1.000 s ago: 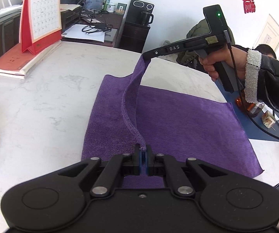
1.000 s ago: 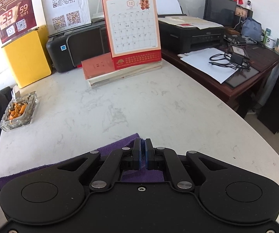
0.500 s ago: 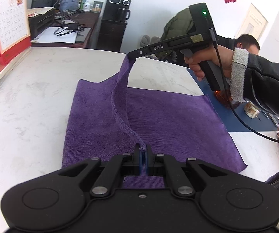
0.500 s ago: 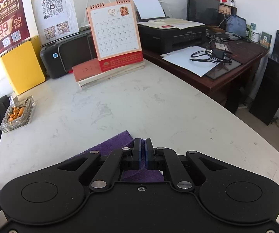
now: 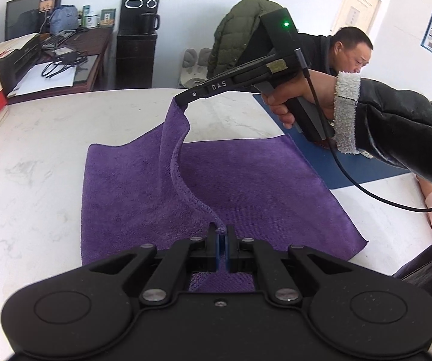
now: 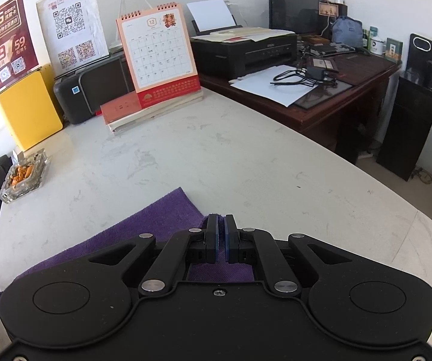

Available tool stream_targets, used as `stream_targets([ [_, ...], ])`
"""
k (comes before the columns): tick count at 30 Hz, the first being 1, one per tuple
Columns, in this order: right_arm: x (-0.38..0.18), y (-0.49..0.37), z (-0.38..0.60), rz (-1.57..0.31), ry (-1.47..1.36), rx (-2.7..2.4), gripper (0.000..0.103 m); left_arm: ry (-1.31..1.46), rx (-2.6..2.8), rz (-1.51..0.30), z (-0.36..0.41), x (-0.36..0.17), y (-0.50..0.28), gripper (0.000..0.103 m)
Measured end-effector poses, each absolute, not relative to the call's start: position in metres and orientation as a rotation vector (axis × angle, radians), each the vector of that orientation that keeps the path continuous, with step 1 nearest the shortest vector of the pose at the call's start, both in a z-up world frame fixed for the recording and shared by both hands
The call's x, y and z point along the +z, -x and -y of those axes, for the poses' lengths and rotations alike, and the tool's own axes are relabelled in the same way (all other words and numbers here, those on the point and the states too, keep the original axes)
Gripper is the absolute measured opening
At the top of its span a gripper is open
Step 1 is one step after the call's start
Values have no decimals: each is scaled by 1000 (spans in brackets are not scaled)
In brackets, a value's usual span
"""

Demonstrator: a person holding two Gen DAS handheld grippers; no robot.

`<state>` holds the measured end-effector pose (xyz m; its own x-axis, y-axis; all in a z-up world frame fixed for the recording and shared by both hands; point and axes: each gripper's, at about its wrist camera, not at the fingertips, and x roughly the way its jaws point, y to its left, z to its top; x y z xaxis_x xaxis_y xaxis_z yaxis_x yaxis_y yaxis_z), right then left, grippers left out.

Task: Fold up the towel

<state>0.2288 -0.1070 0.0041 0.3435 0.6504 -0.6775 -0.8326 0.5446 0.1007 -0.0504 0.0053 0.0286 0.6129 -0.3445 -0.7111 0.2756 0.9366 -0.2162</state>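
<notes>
A big white table with grey marks filled most of both views. A purple towel lay spread flat on it, and one edge of the towel was lifted up off the rest like a low ridge. That raised edge ran from one gripper to the other.

A brown desk stood past the far side of the table, with a black printer, white paper and a black cord on it. A dark screen stood at the back of the desk. A tall black cabinet with a black jug on top stood next to the desk.

A red and white calendar stood on a flat pile of books on the table. A yellow box was near the table's far left corner. A glass dish with orange bits sat near the table's left edge.

The right gripper was held in a hand with a dark sleeve and a fuzzy white cuff. Its tips were pinched tight on the far corner of the towel's lifted edge, up above the table.

The left gripper was pinched tight on the near end of that same edge, with a bit of purple cloth showing between its blue pads.

A person in dark clothes sat behind the table.
</notes>
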Motion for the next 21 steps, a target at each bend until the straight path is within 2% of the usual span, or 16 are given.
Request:
stream_targets([
  [21, 6, -231, 168, -717, 220, 893, 3, 23, -516, -844, 16, 28, 11, 3],
])
